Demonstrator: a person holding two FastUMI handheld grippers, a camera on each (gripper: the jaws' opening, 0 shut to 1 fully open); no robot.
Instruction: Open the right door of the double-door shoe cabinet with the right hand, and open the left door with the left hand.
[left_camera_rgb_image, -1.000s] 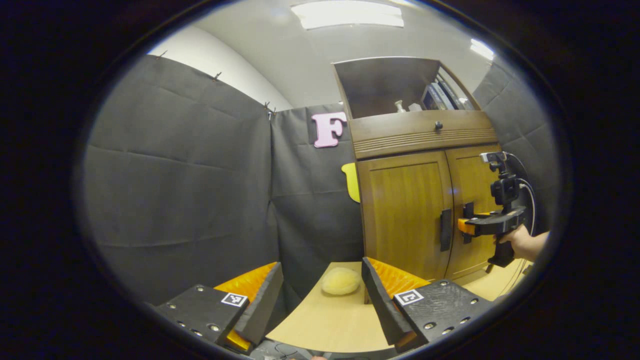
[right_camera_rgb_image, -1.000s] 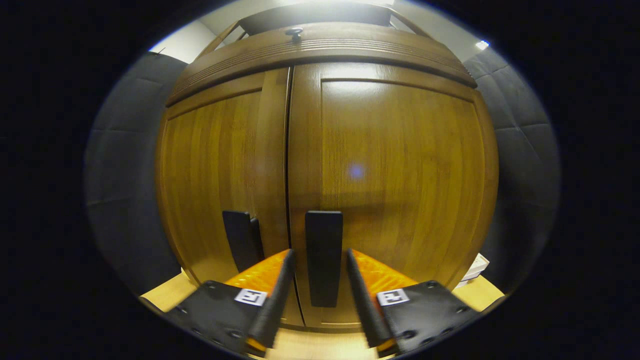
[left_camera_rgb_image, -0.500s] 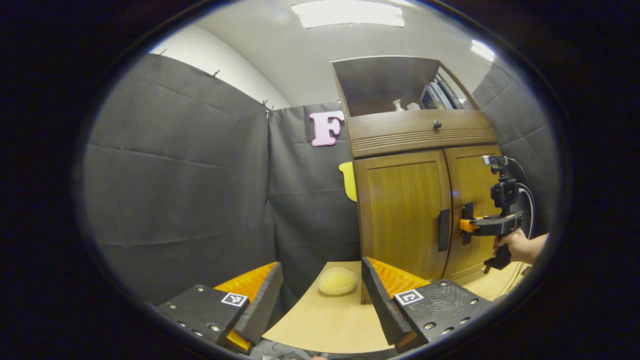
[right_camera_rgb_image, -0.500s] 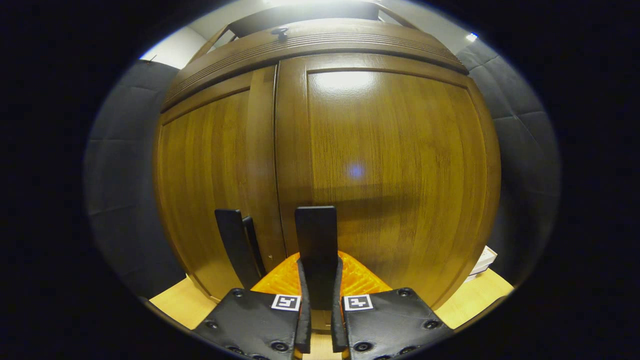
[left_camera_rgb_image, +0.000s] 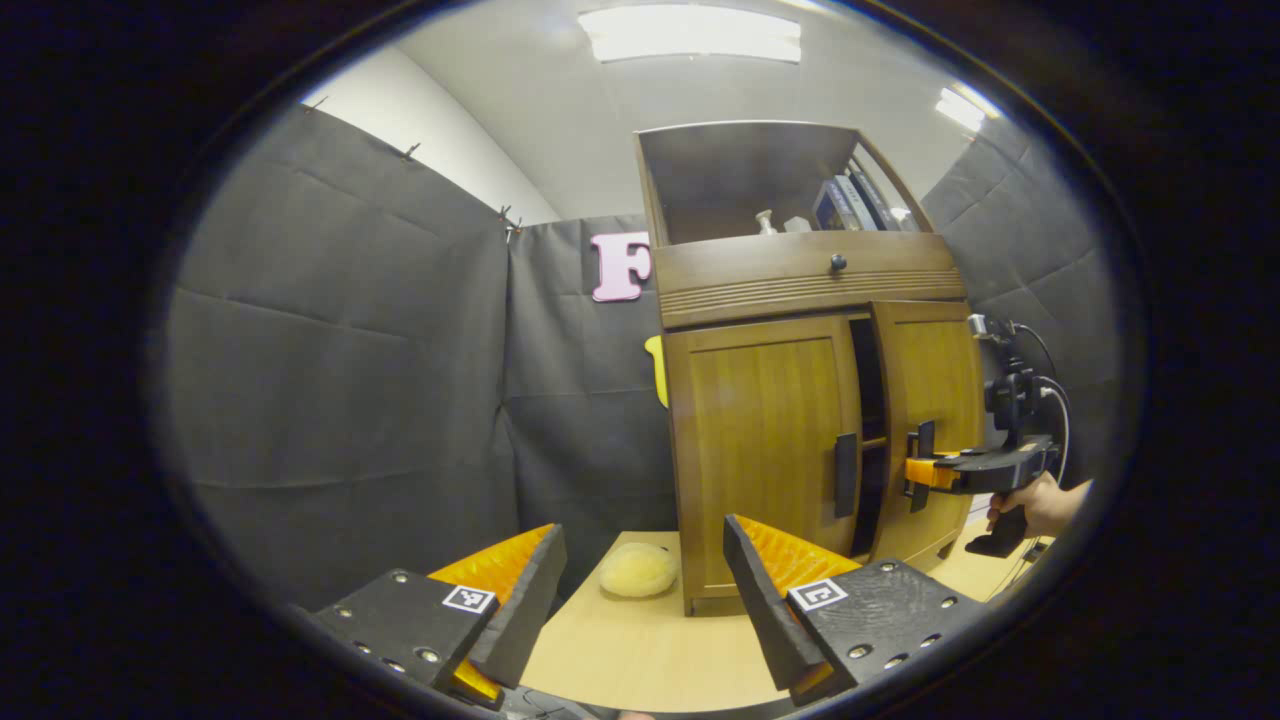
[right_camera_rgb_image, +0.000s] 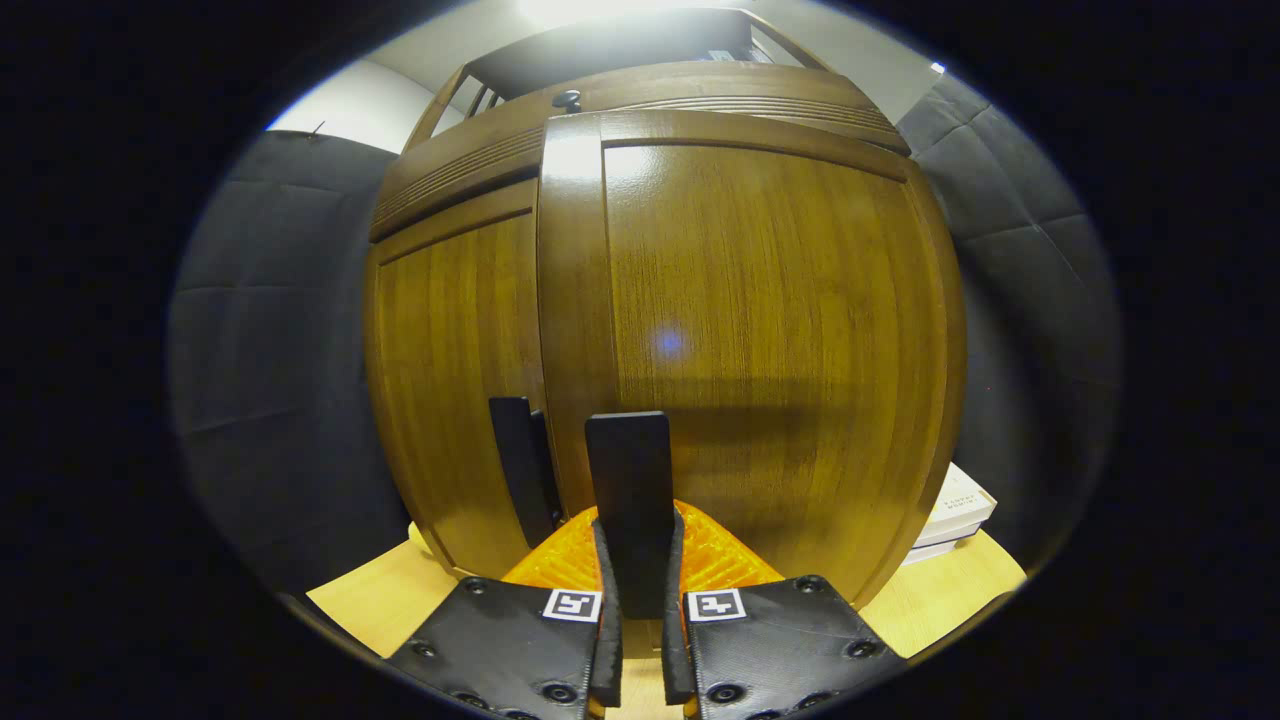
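Right gripper view: right gripper (right_camera_rgb_image: 636, 610) clamped on the right door's handle (right_camera_rgb_image: 628, 490), right door (right_camera_rgb_image: 760, 340) pulled partly ajar.

Both fingers press the upright bar handle from either side, a grip suited to swinging the door outward on its far hinge. Just left of it, the left door's handle (right_camera_rgb_image: 515, 465) stands untouched on the closed left door (left_camera_rgb_image: 765, 450). Left gripper view: a hand (left_camera_rgb_image: 1040, 503) holds the right gripper level at handle height; the left gripper (left_camera_rgb_image: 640, 600), fingers spread and empty, waits well back over the table (left_camera_rgb_image: 640, 650), beyond it a yellow sponge (left_camera_rgb_image: 637, 570) beside the shoe cabinet (left_camera_rgb_image: 800, 275).
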